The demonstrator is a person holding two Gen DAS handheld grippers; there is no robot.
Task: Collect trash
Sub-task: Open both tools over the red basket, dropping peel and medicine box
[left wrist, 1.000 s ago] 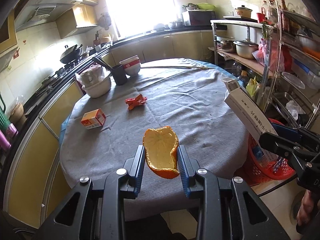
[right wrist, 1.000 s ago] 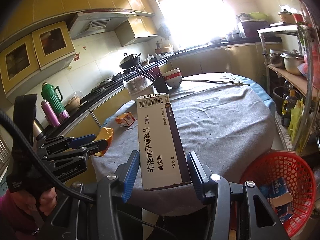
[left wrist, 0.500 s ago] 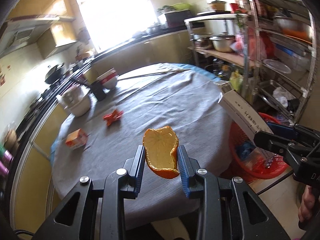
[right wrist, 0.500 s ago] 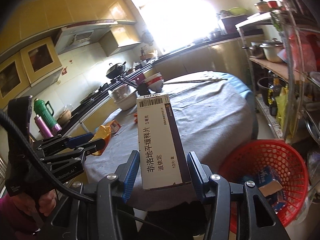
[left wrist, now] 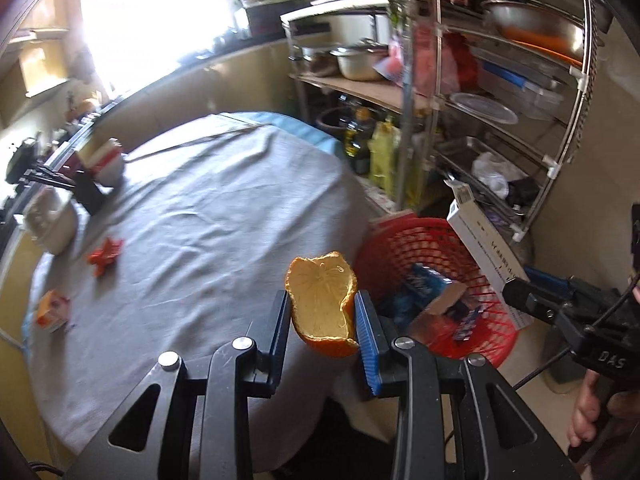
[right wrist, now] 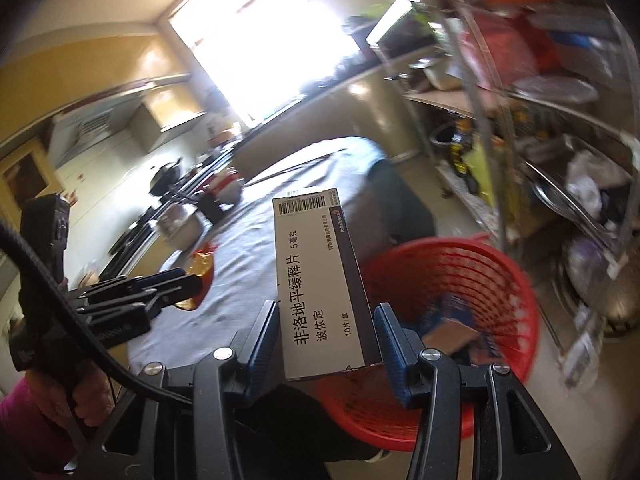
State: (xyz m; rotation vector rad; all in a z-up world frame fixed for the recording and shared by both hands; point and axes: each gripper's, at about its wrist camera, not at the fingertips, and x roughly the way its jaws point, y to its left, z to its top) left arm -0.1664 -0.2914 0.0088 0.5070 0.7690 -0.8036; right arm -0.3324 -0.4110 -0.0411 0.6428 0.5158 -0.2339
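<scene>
My left gripper (left wrist: 322,312) is shut on a curled orange peel (left wrist: 322,304), held over the near edge of the round table, just left of the red mesh basket (left wrist: 400,240). My right gripper (right wrist: 326,328) is shut on a white and grey medicine box (right wrist: 316,276) with black printing, carried at the left rim of the same red basket (right wrist: 500,280). The left wrist view shows that box (left wrist: 486,248) over the basket's right side. Cardboard and blue wrappers (left wrist: 436,300) lie inside the basket. In the right wrist view the peel (right wrist: 202,276) shows at left.
The table has a grey cloth (left wrist: 224,220) with a red scrap (left wrist: 106,256), a small orange carton (left wrist: 52,312), bowls (left wrist: 52,220) and a dark cup (left wrist: 90,196). A metal rack (left wrist: 500,92) of pots and bottles stands right behind the basket. A hand (left wrist: 588,412) holds the right gripper's handle.
Both grippers have swung to the right and down, away from the table's middle to the red basket, rolling as they went. The peel and the box stay gripped.
</scene>
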